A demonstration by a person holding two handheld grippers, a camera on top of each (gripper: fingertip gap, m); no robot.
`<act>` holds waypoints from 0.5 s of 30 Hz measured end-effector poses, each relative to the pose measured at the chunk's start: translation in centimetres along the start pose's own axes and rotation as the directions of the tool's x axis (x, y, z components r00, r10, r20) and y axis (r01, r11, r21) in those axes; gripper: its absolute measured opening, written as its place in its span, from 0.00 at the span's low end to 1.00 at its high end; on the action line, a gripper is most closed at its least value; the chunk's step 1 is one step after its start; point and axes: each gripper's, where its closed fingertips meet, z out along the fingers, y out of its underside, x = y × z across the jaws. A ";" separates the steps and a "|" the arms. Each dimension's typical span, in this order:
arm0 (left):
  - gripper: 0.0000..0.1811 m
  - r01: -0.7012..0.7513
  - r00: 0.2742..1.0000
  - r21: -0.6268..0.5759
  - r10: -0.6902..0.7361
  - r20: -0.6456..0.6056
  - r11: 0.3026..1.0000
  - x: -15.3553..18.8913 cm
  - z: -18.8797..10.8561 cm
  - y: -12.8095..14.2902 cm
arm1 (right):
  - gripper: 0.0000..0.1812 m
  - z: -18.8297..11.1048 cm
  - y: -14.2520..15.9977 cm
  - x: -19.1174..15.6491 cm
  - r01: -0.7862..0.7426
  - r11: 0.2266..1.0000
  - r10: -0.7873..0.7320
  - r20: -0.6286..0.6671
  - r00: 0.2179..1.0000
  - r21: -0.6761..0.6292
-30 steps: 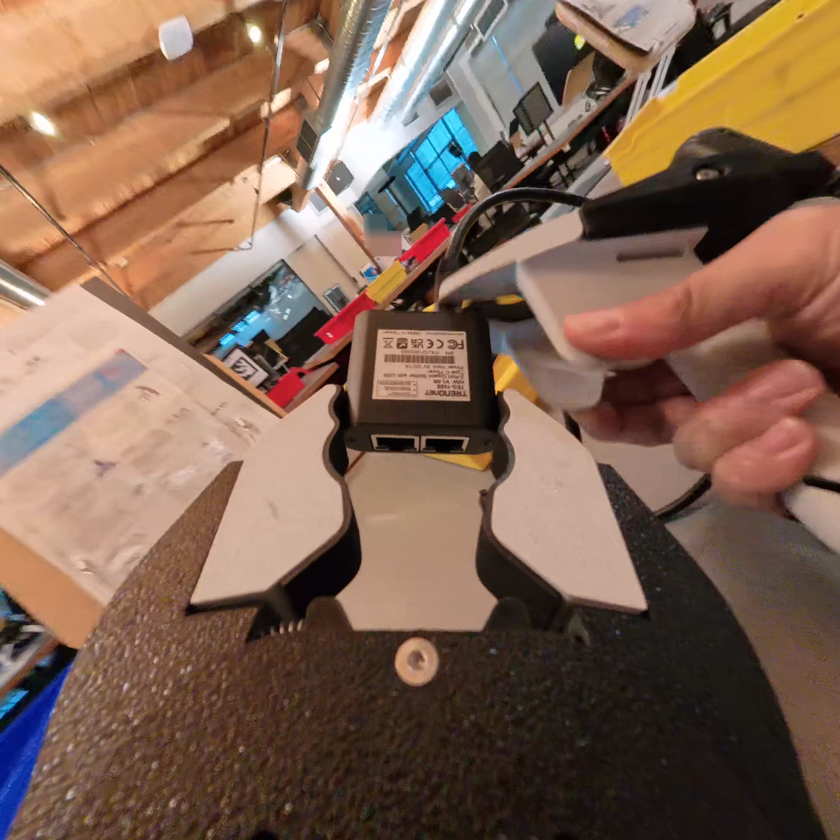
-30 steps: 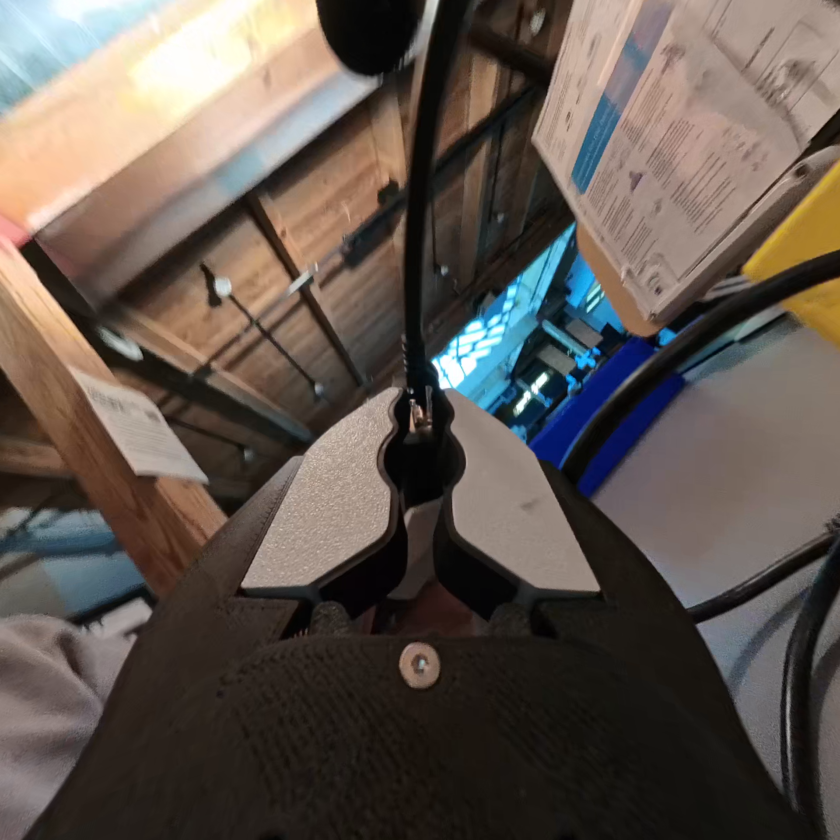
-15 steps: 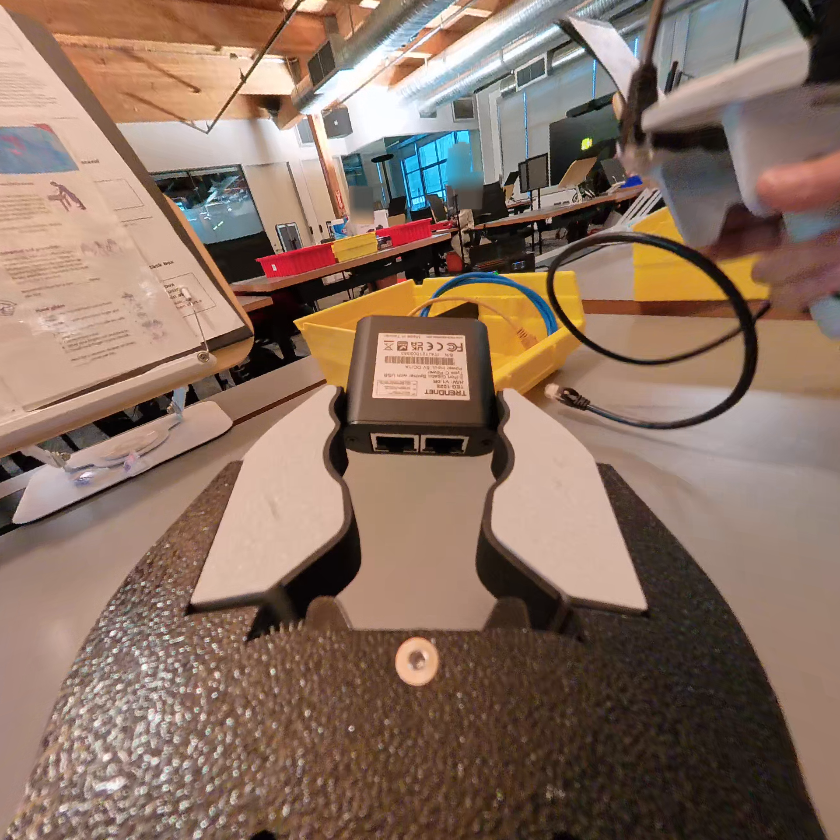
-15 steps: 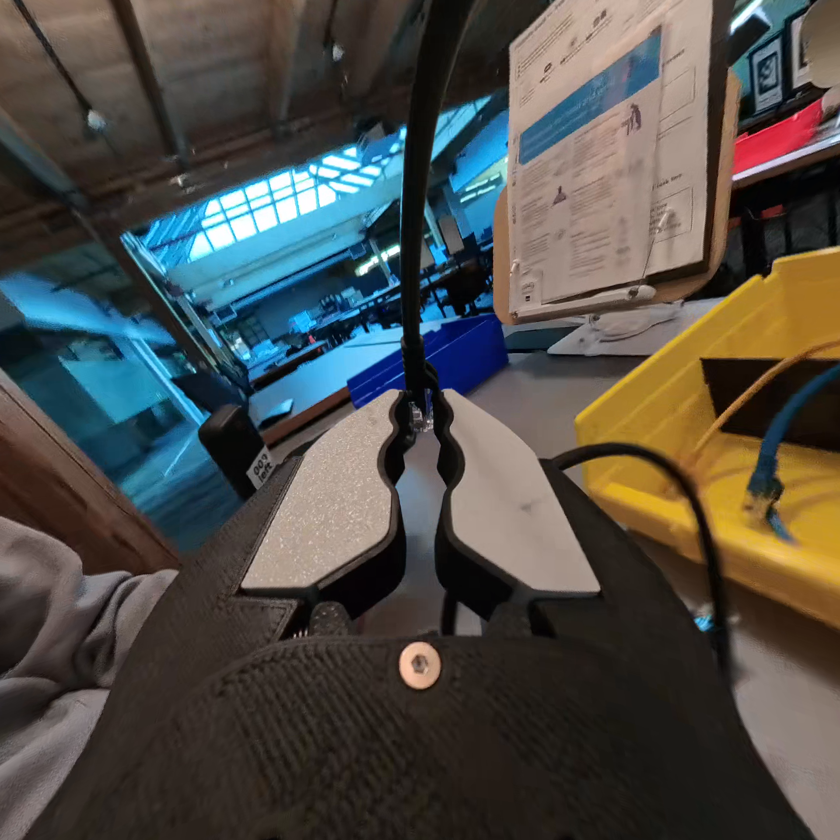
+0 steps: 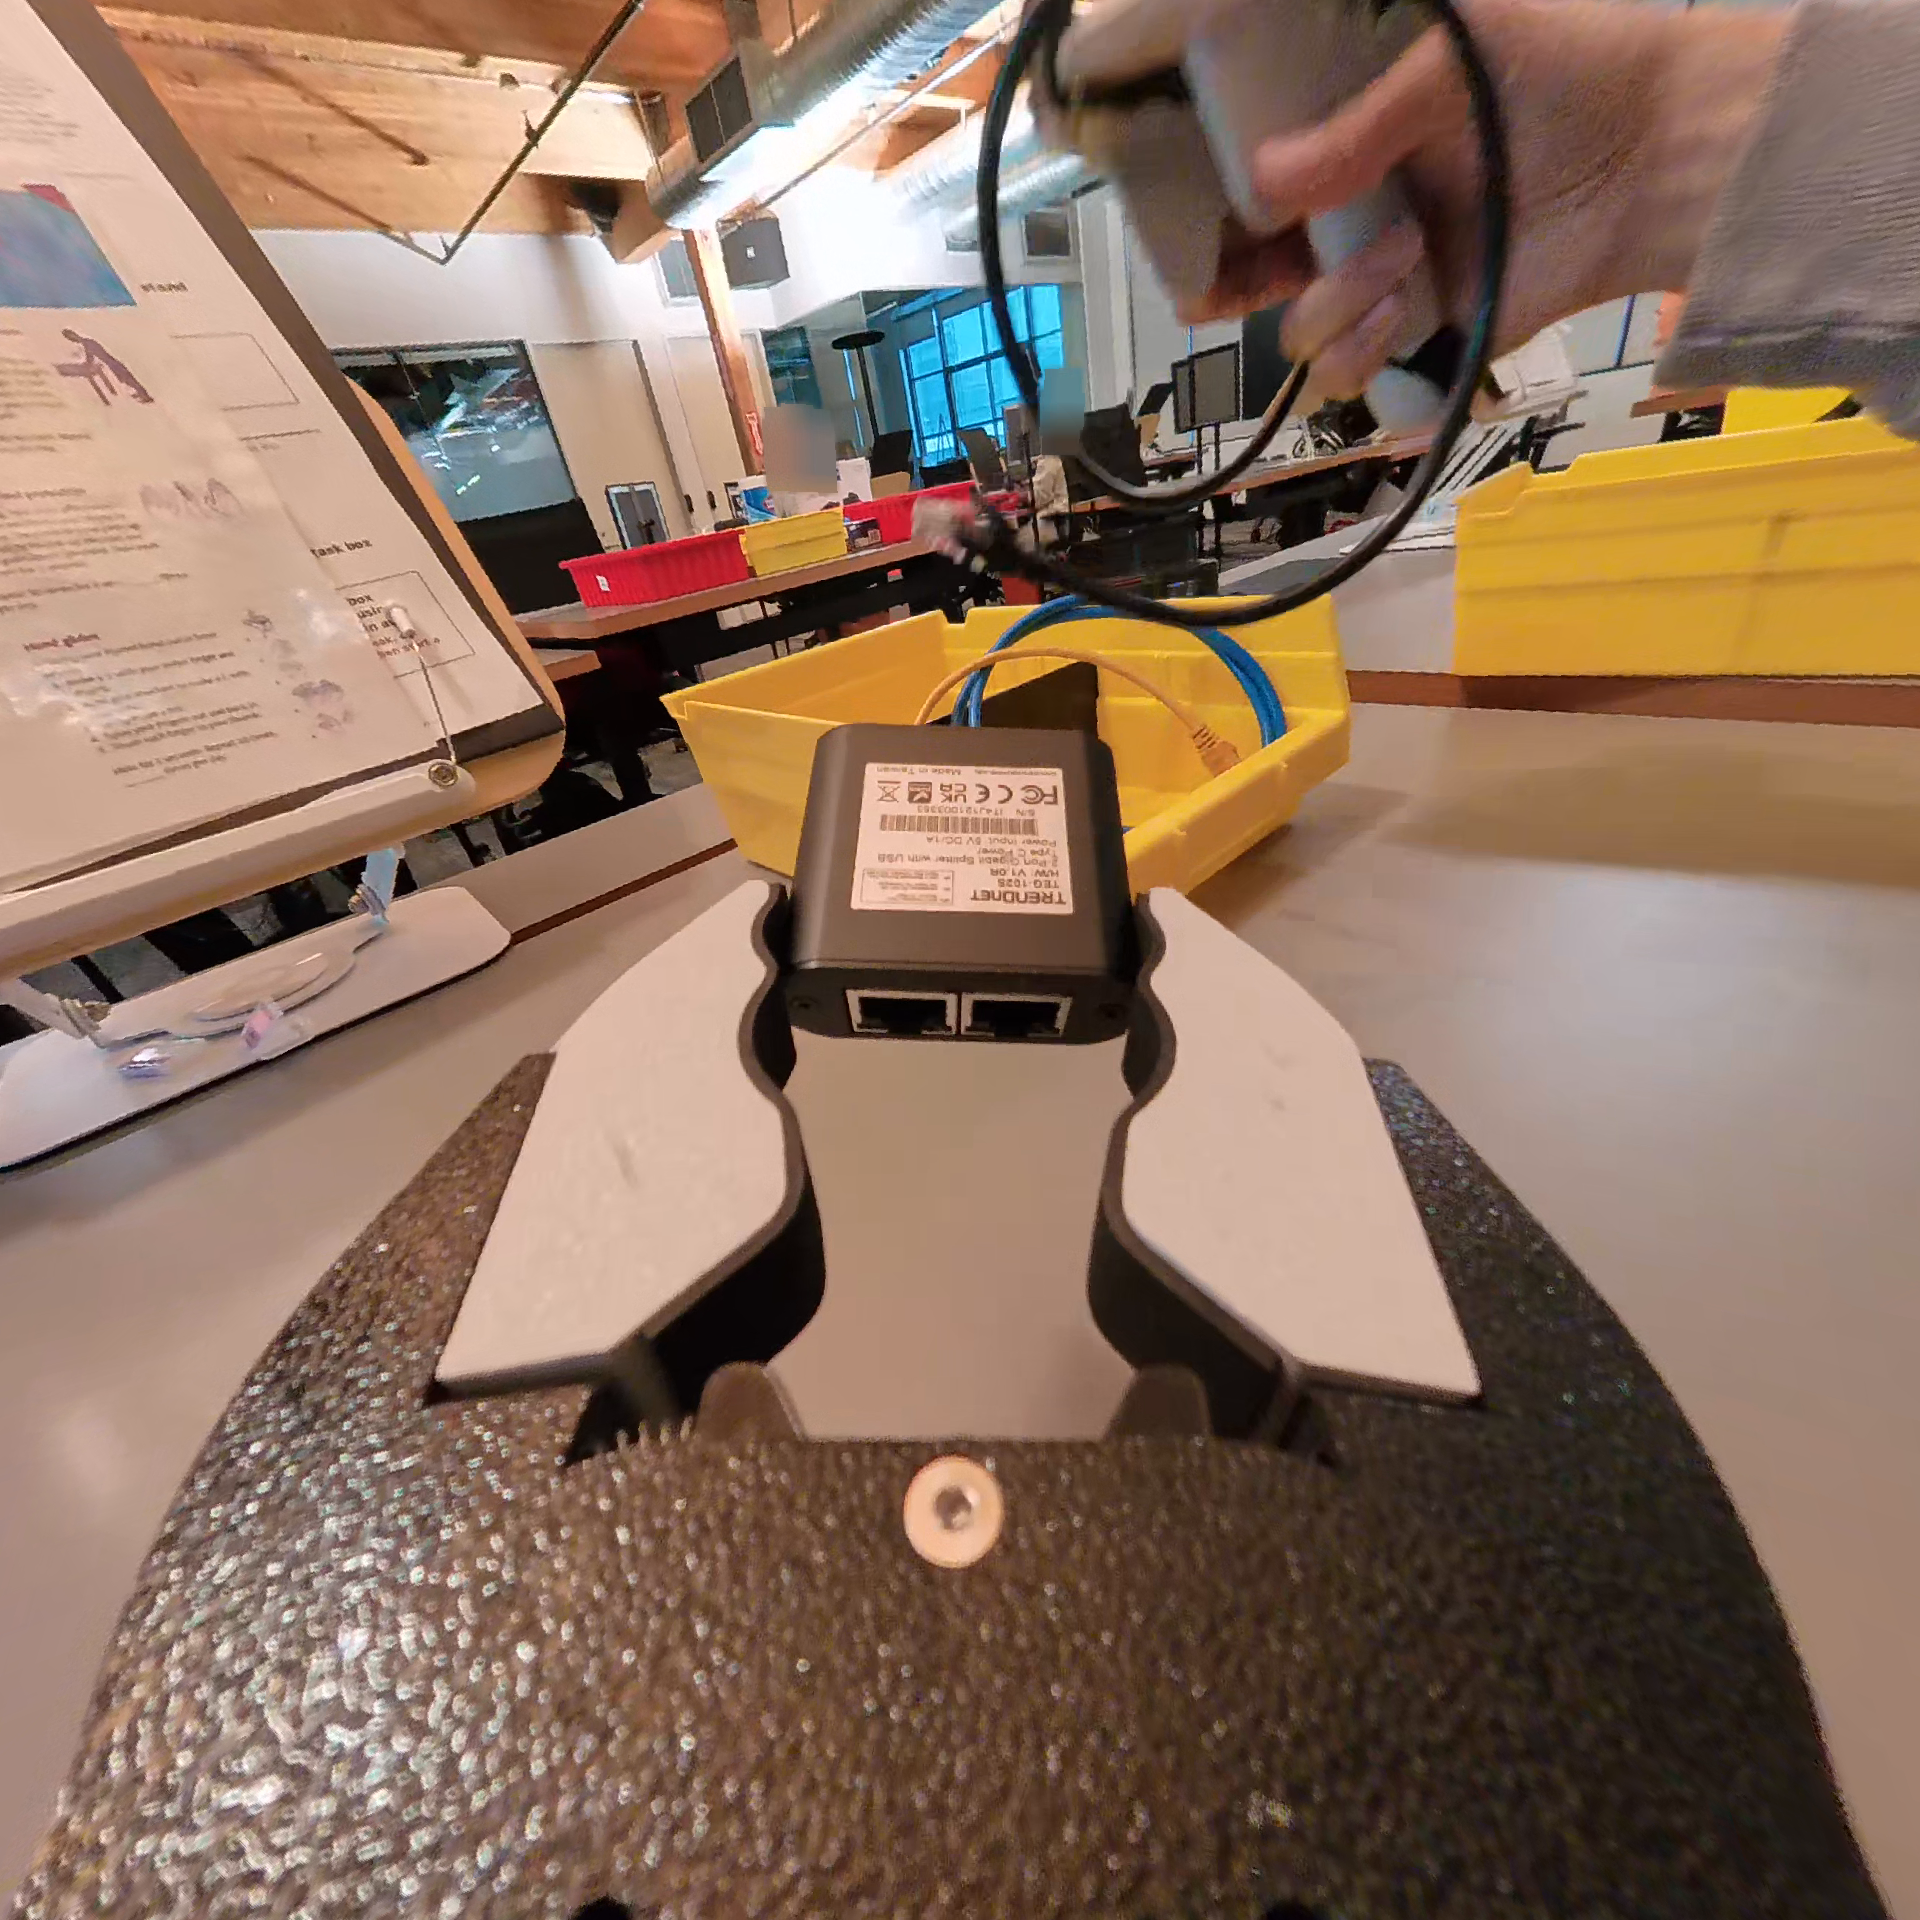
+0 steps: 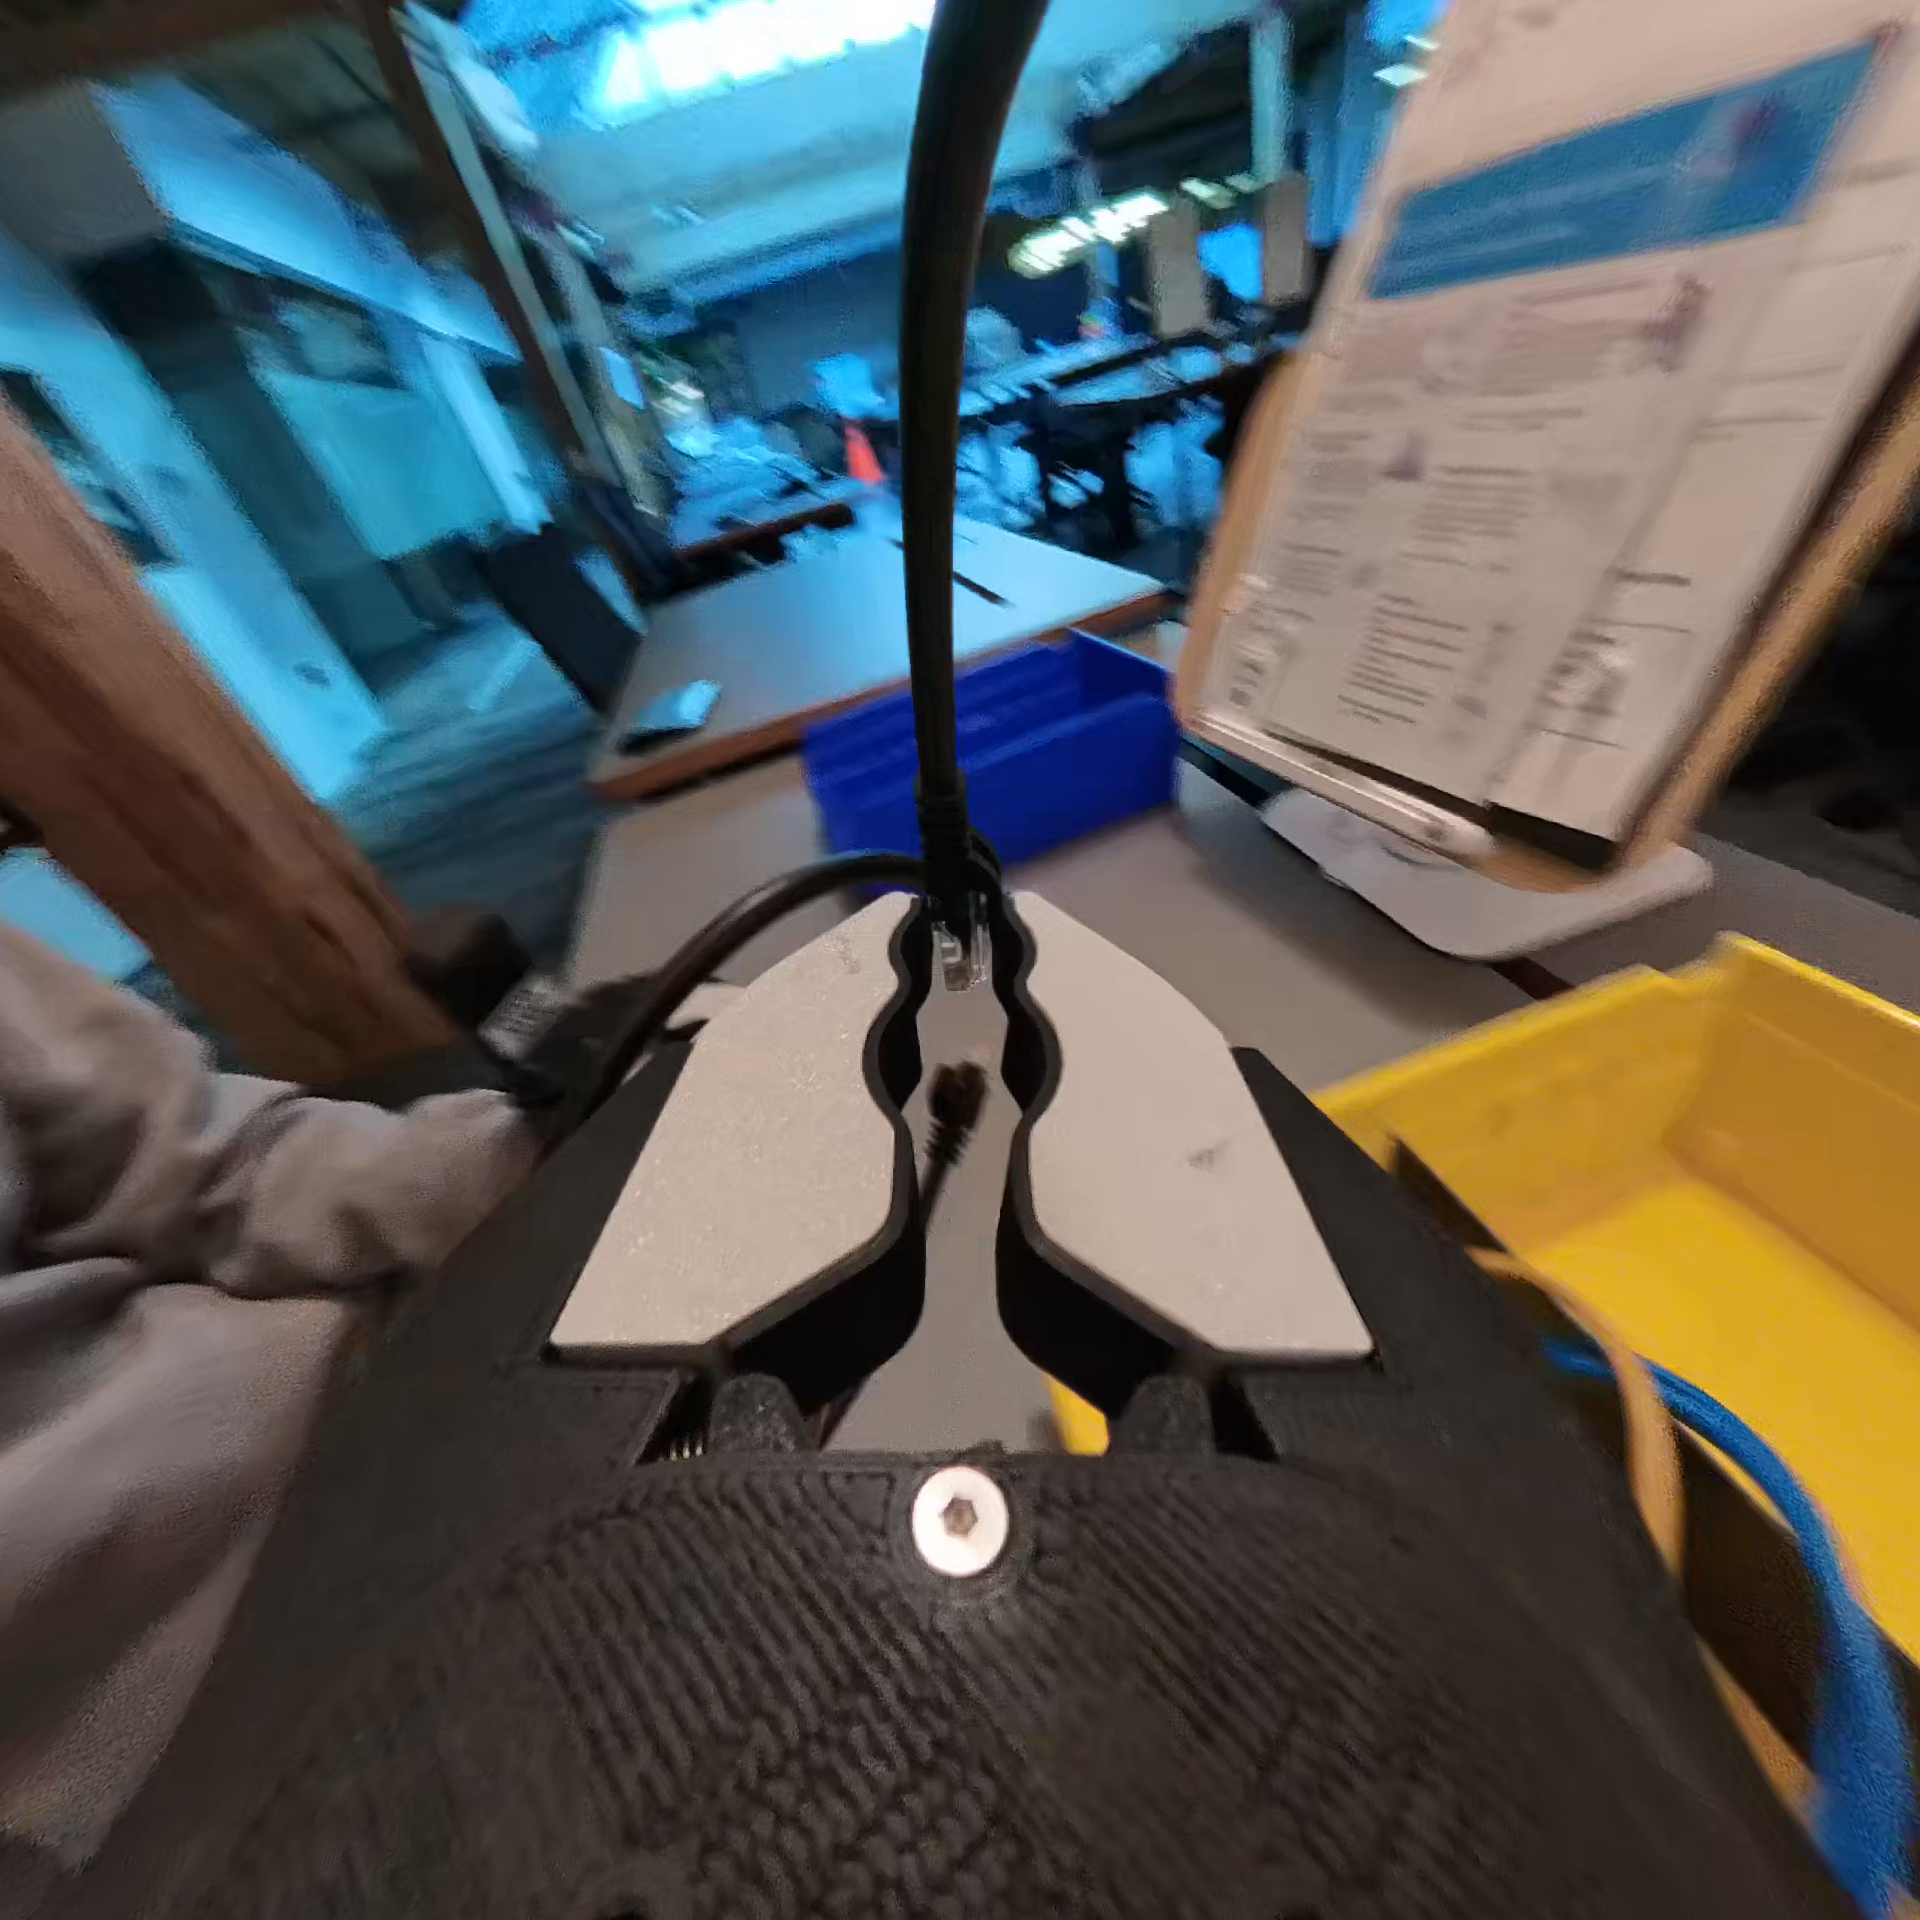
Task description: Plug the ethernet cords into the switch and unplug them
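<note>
Left gripper [image 5: 958, 925] clamps the boxy black switch [image 5: 961, 862]; right gripper [image 6: 961, 940] pinches the black cord's clear plug [image 6: 957, 951].

bare table [image 5: 1558, 1039] right of switch [image 5: 961, 862]; yellow bin [image 5: 1226, 821] blocks behind.

Wood-beam ceiling [image 5: 343, 135] w/ metal ducts [image 5: 831, 94] is being lit overhead; windows [image 5: 977, 353] are glowing blue behind long worktables [image 5: 727, 603].

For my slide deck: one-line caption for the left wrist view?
Left gripper holds the black switch, both ports empty, while the black ethernet cord loops overhead.
</note>
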 end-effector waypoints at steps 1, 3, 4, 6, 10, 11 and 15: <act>0.34 0.004 1.000 0.003 -0.004 0.000 1.000 0.0 0.0 0.0 | 0.07 0.0 1.1 1.7 0.002 0.999 -0.004 -0.047 0.999 -0.051; 0.34 0.005 1.000 0.005 -0.005 -0.003 1.000 -0.1 0.1 0.0 | 0.07 -0.3 4.1 5.0 -0.009 0.984 -0.016 -0.138 0.990 -0.178; 0.34 0.004 1.000 0.004 -0.004 -0.002 1.000 -0.1 0.1 0.0 | 0.07 -0.6 5.6 6.6 -0.026 0.972 -0.020 -0.195 0.981 -0.232; 0.34 0.013 1.000 0.008 -0.013 -0.010 1.000 -0.1 0.2 0.1 | 0.07 -1.8 8.0 9.7 -0.060 0.949 -0.044 -0.316 0.948 -0.310; 0.34 0.022 1.000 0.013 -0.022 -0.021 1.000 -0.1 0.4 0.0 | 0.07 -2.6 11.9 10.1 -0.318 0.871 0.208 -0.304 0.930 -0.374; 0.34 0.021 1.000 0.014 -0.021 -0.022 1.000 -0.1 0.4 0.0 | 0.07 -3.1 13.5 10.3 -0.372 0.811 0.240 -0.324 0.915 -0.452; 0.34 0.024 0.999 0.018 -0.023 -0.030 1.000 0.0 0.5 0.0 | 0.14 -3.9 15.2 9.8 -0.407 0.701 0.215 -0.371 0.903 -0.586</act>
